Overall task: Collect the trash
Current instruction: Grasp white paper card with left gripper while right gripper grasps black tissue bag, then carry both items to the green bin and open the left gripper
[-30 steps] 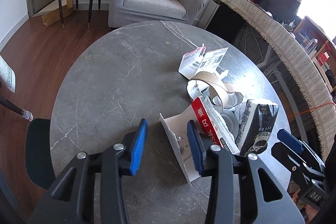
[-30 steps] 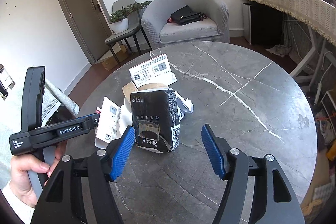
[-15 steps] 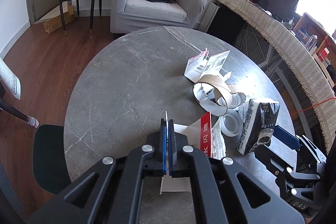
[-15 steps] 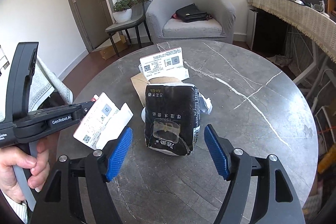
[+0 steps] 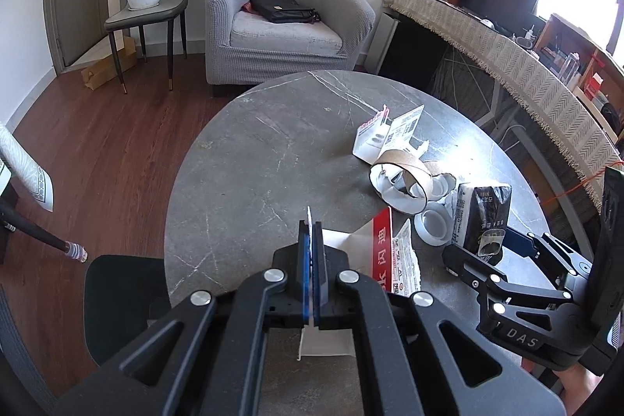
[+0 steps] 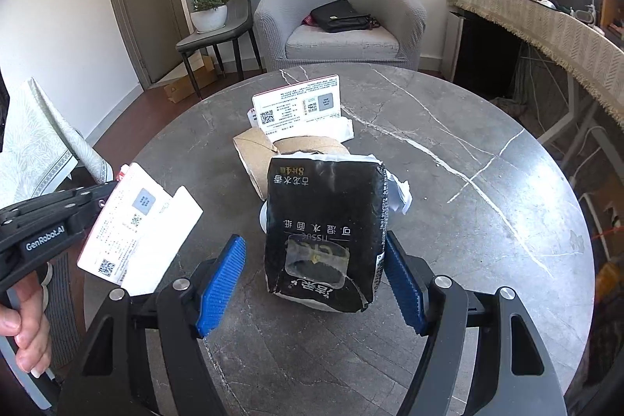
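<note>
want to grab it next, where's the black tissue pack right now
In the right wrist view the black tissue pack stands on the round table between the open right gripper's fingers, just in front of the cardboard roll.

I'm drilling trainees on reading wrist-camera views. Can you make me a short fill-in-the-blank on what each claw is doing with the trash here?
1. The left claw is ______ on the flattened white carton.
2. The right claw is open, with the ______ tissue pack standing between its blue pads.
3. The brown cardboard ring lies on the grey ______ table.
4. On the armchair rests a black ______.

Missing words: shut; black; marble; bag
</note>
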`<state>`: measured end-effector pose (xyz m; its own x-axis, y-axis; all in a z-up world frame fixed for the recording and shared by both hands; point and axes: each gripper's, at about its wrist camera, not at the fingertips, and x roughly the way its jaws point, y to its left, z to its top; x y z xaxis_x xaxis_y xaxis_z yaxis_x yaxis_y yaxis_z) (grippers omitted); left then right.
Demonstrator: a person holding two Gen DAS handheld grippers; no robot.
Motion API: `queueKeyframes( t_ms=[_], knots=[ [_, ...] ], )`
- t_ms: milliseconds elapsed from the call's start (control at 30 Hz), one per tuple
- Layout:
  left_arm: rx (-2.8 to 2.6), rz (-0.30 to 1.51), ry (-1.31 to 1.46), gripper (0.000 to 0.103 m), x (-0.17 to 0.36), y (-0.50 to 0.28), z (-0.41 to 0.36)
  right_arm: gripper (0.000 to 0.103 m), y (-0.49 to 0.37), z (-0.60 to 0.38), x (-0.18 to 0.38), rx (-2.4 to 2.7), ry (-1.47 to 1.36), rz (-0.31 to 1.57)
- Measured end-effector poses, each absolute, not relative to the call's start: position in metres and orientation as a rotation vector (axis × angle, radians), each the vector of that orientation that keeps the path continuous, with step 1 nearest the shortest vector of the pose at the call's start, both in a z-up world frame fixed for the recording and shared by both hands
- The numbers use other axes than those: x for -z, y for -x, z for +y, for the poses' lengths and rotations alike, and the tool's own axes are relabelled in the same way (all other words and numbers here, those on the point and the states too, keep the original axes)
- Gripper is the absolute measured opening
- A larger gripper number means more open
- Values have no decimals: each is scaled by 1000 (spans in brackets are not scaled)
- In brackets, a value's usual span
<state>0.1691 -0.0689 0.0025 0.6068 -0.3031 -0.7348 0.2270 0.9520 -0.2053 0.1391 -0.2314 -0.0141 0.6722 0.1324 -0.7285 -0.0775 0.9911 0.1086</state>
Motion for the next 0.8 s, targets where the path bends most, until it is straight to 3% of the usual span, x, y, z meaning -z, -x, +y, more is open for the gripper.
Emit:
queueKeyframes(
  t_ms=[233,300,367,800],
  knots=[
    [284,850,107,2,-7,-167,-42,71,-146,-224,19,-50,-34,854],
    [279,847,113,2,-8,-167,-34,55,-148,-224,19,-34,-34,862],
    [273,844,117,2,-8,-167,-27,51,-146,-225,15,-14,-37,846],
    [216,813,144,2,-13,-159,23,50,-135,-175,-24,-135,24,727]
  ],
)
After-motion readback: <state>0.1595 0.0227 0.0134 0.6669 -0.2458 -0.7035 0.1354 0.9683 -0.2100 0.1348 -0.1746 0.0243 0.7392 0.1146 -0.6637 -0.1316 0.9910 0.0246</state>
